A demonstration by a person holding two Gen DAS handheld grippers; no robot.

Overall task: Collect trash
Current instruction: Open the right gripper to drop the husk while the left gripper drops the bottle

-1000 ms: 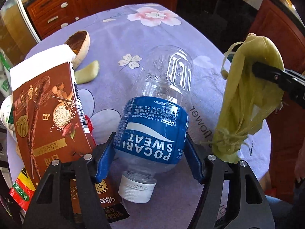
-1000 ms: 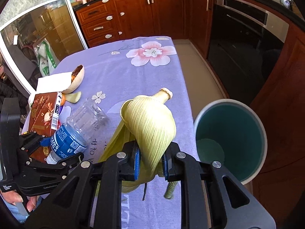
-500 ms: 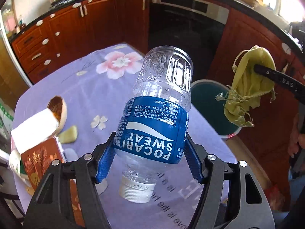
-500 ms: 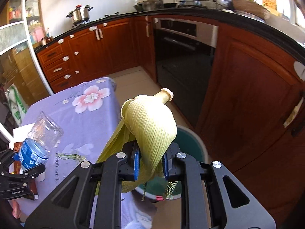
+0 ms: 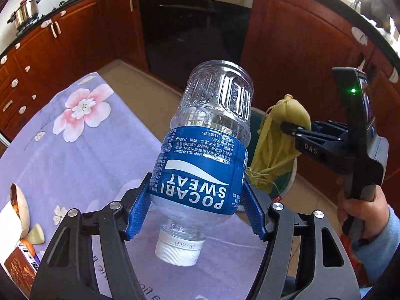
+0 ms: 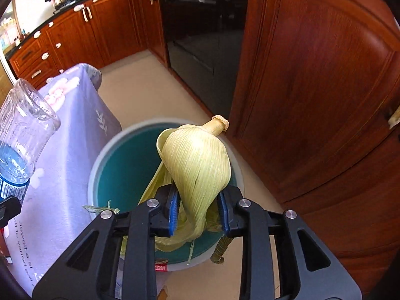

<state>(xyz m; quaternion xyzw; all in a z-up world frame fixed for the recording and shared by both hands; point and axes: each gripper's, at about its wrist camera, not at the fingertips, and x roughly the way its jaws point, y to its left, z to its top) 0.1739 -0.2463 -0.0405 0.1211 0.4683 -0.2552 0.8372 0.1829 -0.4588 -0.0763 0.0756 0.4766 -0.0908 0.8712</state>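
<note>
Left gripper (image 5: 197,210): blue pads clamp the bottle's label, low centre of the left view.
Bottle (image 5: 207,150): clear, blue label, white cap toward the camera, lifted above the table (image 5: 75,155).
Right gripper (image 6: 198,212): pads squeeze the husk, lower centre of the right view.
Husk (image 6: 197,165): pale green, stem up, hanging over the bin.
Bin (image 6: 120,165): teal inside, pale rim, on the floor beside the table.

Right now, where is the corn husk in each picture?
Left wrist view: the corn husk is at the right, beside the Pocari Sweat bottle, pinched in the right hand-held gripper.
Right wrist view: the husk is in the lower middle, in that gripper's jaws, over the teal trash bin.
Shared landmark: the flowered purple tablecloth.
</note>
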